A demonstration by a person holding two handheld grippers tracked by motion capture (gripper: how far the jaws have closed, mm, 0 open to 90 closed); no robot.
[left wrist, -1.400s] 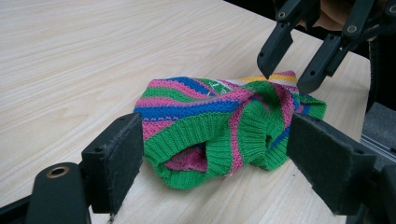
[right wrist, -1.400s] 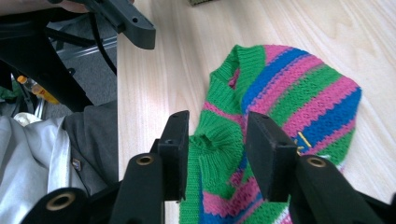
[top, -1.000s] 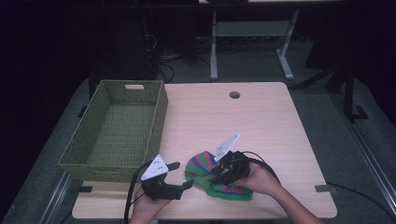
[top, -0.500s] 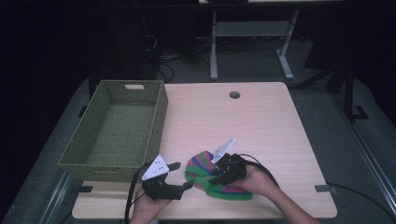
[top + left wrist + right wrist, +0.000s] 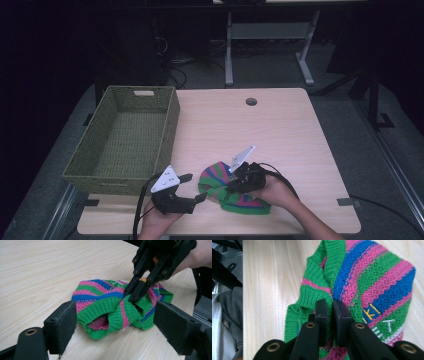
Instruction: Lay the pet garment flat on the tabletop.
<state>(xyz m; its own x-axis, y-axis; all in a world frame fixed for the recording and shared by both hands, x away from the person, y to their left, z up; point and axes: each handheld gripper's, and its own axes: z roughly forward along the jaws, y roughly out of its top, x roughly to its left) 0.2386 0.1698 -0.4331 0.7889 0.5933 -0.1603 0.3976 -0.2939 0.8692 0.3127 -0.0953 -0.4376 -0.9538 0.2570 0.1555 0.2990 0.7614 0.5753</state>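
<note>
The striped garment (image 5: 117, 307) is chunky knitted wool or yarn, matt and nubbly, with ribbed green edging and small embroidered letters in yellow and white thread. The table (image 5: 280, 125) has a pale wood-grain top, smooth with a low satin sheen, probably laminate rather than solid timber, though the pictures do not settle it. The basket (image 5: 172, 120) is woven from olive-green fibre, coarse and matt. The left gripper (image 5: 115, 332) is matt black plastic with faintly grainy, rubbery-looking pads (image 5: 62, 323) and brass-coloured metal eyelets. The right gripper (image 5: 329, 315) shows the same dull black plastic and metal rivets.
</note>
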